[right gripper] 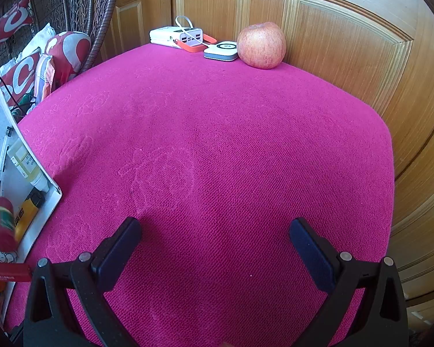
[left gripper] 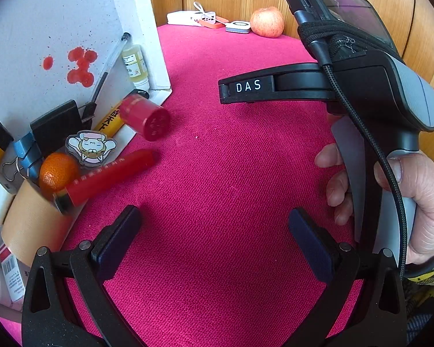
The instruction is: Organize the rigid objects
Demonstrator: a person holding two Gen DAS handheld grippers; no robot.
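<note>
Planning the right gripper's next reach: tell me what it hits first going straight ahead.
Likely nothing soon: the open right gripper faces bare magenta cloth. Farther on, depth unclear, sits the small white-and-grey square device.

I am looking into a home: a magenta cloth-covered table [right gripper: 217, 144] stands against panelled wooden doors [right gripper: 332, 43]. At the table's far edge sit an apple [right gripper: 261, 45] and a charging hub [right gripper: 176, 37]; left of it, printed cushions [right gripper: 29, 69] fill a wicker chair [right gripper: 101, 14].
</note>
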